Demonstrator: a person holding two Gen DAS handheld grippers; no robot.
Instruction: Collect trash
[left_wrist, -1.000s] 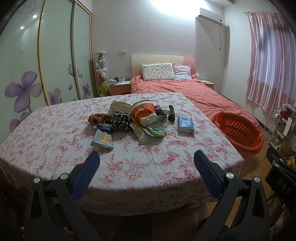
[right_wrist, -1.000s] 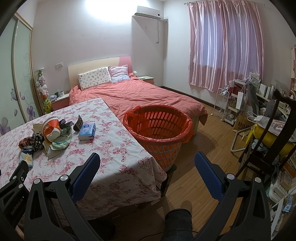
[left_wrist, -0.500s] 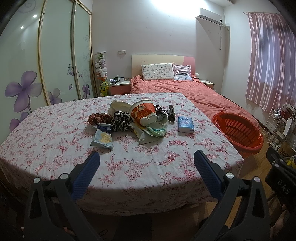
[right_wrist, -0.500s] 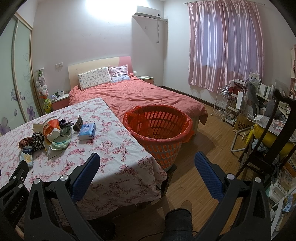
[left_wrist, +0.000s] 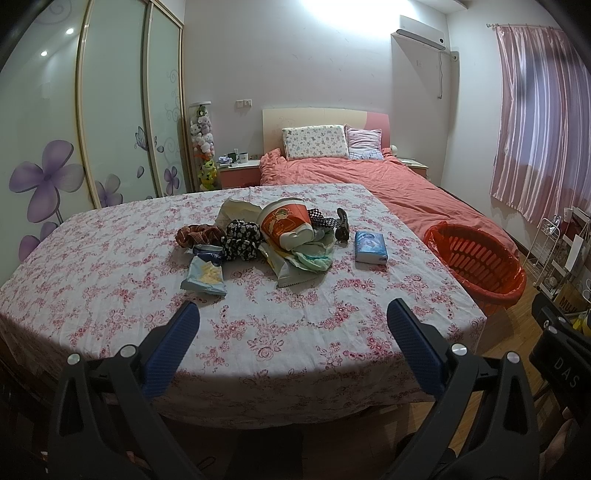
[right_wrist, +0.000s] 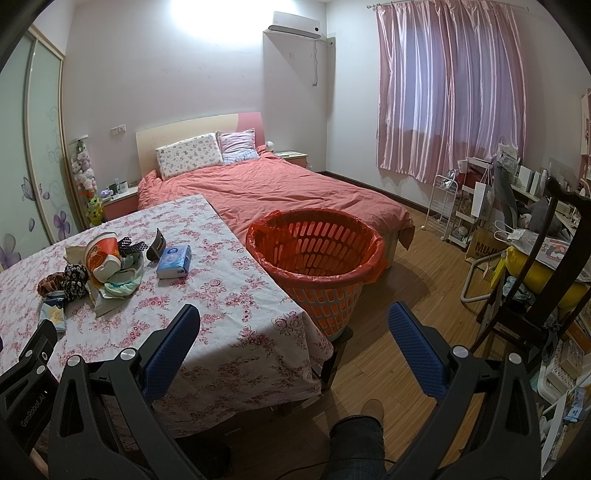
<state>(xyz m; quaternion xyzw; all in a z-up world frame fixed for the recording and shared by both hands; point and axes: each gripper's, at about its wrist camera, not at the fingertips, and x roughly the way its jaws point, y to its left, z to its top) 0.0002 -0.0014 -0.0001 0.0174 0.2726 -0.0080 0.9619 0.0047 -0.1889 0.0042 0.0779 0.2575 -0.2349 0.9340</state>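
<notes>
A heap of litter lies mid-table: an orange-and-white paper bucket (left_wrist: 286, 225) on its side, a blue snack packet (left_wrist: 204, 275), crumpled wrappers (left_wrist: 295, 264), dark patterned scrunchies (left_wrist: 240, 240) and a blue tissue pack (left_wrist: 370, 246). An orange basket (left_wrist: 476, 264) lined with a red bag stands off the table's right end, also large in the right wrist view as the basket (right_wrist: 316, 260). My left gripper (left_wrist: 291, 325) hangs open at the table's near edge, short of the heap. My right gripper (right_wrist: 293, 325) is open over the table's near right corner, nothing between its fingers.
The table (left_wrist: 110, 295) wears a pink floral cloth. Behind it is a bed (right_wrist: 295, 195) with a salmon cover. A dark wooden chair (right_wrist: 546, 280), a white wire rack (right_wrist: 443, 206) and cluttered shelves fill the right side. A person's leg (right_wrist: 356, 439) is below on the wooden floor.
</notes>
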